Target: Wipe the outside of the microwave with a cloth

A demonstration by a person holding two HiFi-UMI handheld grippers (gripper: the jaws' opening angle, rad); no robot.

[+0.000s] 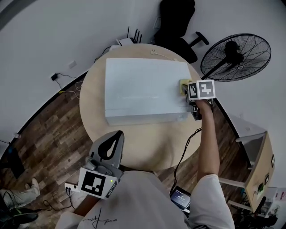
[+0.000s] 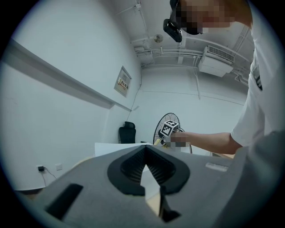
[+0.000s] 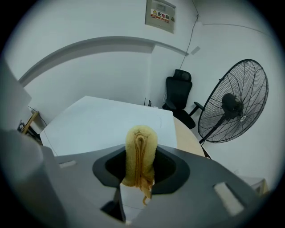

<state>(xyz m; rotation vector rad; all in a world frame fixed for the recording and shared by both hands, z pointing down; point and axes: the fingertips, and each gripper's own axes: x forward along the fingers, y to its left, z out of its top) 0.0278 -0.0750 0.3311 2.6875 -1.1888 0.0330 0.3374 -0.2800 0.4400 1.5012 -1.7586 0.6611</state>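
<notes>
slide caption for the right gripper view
Right gripper holding a yellow cloth at the white microwave, floor fan behind

Most of the folded yellow cloth (image 1: 182, 85) hidden in the head view behind the marker cube of the right gripper (image 3: 140, 178), its contact with the white box-shaped microwave (image 1: 143, 89) unclear, perhaps touching, print on the white rectangular wall sign (image 3: 160, 13) too small to read
</notes>
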